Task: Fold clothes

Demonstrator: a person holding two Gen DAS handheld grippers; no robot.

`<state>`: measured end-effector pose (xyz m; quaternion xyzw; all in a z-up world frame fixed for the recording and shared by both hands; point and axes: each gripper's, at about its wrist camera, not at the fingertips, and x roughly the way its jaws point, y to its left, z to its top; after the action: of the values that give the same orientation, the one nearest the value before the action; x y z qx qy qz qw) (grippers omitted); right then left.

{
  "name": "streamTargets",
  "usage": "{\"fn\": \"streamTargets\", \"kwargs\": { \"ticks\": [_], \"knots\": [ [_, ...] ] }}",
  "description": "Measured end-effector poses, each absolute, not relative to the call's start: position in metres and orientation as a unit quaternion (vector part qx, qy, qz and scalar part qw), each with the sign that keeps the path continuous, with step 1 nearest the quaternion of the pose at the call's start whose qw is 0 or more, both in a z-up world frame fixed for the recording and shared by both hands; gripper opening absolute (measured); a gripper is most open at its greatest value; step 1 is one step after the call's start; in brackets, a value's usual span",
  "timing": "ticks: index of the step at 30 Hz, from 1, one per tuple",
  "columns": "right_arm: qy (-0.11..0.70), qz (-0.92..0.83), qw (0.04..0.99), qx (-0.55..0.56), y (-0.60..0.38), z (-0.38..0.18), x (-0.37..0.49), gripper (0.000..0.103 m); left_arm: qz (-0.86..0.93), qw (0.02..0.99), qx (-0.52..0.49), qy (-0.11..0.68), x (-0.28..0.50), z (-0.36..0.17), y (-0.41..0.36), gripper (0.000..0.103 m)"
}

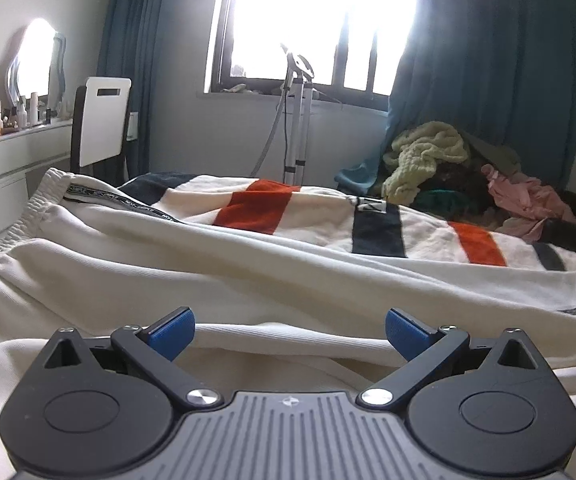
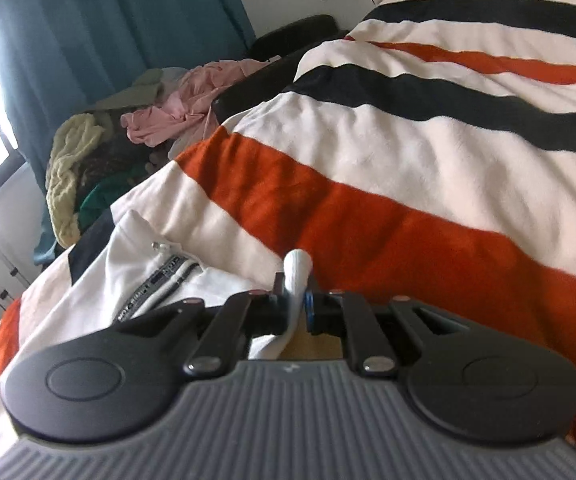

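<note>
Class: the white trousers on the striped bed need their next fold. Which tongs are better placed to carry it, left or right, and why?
Probably the right. The right tongs are already shut on a pinch of the white trousers. The left tongs are open above the cloth, holding nothing.

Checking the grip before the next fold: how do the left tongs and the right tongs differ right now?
The left tongs stand open and hold nothing; the right tongs are shut on a pinch of the white trousers. The left tongs hover over the spread trousers, the right at their edge by the striped blanket. Both have blue pads.
</note>
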<state>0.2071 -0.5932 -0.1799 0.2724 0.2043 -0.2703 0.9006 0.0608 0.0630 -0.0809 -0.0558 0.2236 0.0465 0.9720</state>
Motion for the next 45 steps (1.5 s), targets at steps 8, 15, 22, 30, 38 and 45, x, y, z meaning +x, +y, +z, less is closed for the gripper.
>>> {"fn": "streamTargets", "kwargs": {
  "ticks": [8,15,22,30,38,45],
  "knots": [
    [0.183,-0.218,0.938,0.197,-0.545,-0.127,0.174,0.072,0.013,0.982,-0.044,0.185,0.026,-0.049,0.051,0.102],
    [0.138,-0.125,0.969,0.165,-0.467,-0.054,0.105,0.08,0.013,0.99,-0.001,0.144,-0.016,-0.018,0.045,0.102],
    [0.165,0.003,0.977,0.137,-0.398,-0.03,0.034,0.08,0.009,0.991,0.005,0.134,-0.064,0.006,0.047,0.102],
    [0.198,0.01,0.975,0.101,-0.37,-0.041,0.008,0.08,-0.011,0.988,-0.02,0.153,-0.094,0.003,0.056,0.103],
    [0.214,-0.041,0.972,0.084,-0.369,-0.051,0.013,0.08,-0.01,0.985,-0.032,0.171,-0.087,-0.004,0.061,0.102],
    [0.217,-0.068,0.97,0.085,-0.376,-0.055,0.015,0.08,-0.009,0.981,-0.061,0.184,-0.078,-0.008,0.071,0.103]
  ]
}}
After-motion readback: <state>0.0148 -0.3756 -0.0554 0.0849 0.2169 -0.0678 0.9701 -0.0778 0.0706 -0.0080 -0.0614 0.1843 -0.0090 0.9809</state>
